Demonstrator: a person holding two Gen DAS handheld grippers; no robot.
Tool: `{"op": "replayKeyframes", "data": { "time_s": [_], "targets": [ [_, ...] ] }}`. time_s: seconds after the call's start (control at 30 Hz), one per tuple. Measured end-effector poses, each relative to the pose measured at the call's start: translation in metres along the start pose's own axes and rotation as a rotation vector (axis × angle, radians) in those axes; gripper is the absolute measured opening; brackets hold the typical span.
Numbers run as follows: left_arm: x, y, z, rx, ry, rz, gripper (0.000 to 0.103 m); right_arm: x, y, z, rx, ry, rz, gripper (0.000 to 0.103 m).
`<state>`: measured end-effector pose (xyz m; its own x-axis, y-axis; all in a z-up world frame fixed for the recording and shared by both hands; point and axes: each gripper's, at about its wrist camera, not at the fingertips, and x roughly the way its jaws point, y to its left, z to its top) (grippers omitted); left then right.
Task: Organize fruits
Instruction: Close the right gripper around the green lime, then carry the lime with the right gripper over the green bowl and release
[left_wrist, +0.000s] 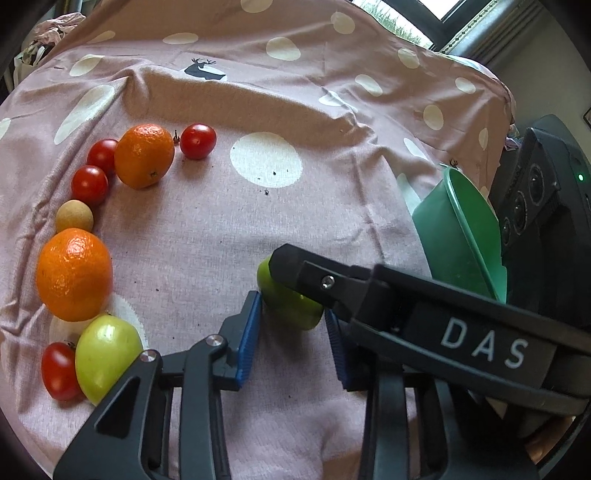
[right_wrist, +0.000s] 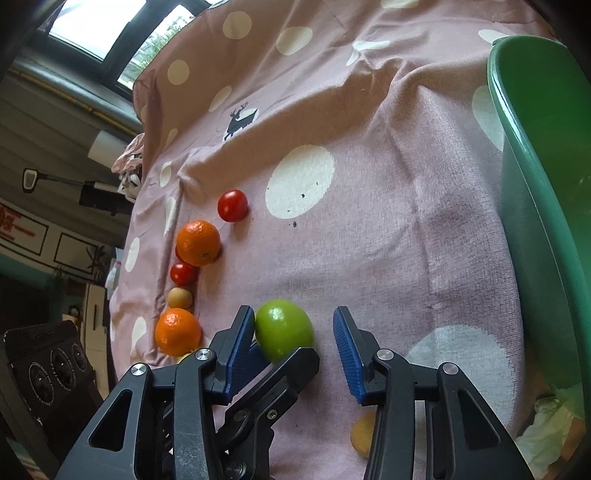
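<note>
Green fruit (right_wrist: 284, 328) sits between both: right tongs (right_wrist: 291, 314) spread; left tongs (left_wrist: 291, 306) grip unclear.

From my left wrist, my right gripper's black finger (left_wrist: 295, 266) covers the top of the green fruit (left_wrist: 291, 306) and hides whether my right-hand blue pad (left_wrist: 334, 332) touches it. The green bowl (left_wrist: 461, 236) is half hidden behind that gripper. From my right wrist, a yellowish fruit (right_wrist: 364, 432) shows only partly behind my finger, too little to name.
</note>
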<state>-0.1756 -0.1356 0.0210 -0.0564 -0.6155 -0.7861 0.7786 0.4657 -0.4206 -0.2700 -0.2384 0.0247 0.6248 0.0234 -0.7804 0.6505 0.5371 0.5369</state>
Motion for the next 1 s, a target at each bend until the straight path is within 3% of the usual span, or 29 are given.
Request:
{"op": "replayKeyframes", "data": {
  "time_s": [0.1,0.3,0.63,1.0],
  "targets": [
    [-0.002,-0.003,-0.001,0.019,-0.011,0.009,0.034,0.003,-0.001,0.0,0.006,0.018,0.032,0.039],
    [-0.018,-0.012,0.0,0.07,-0.076,0.021,0.034,-0.007,0.006,-0.002,-0.016,-0.025,0.049,0.037],
    [-0.06,-0.059,0.001,0.24,-0.245,0.03,0.034,-0.065,0.024,-0.005,-0.089,-0.211,0.095,0.038],
    [-0.053,-0.13,0.005,0.439,-0.275,-0.042,0.034,-0.125,-0.01,-0.005,-0.005,-0.406,0.07,0.038]
  ]
}}
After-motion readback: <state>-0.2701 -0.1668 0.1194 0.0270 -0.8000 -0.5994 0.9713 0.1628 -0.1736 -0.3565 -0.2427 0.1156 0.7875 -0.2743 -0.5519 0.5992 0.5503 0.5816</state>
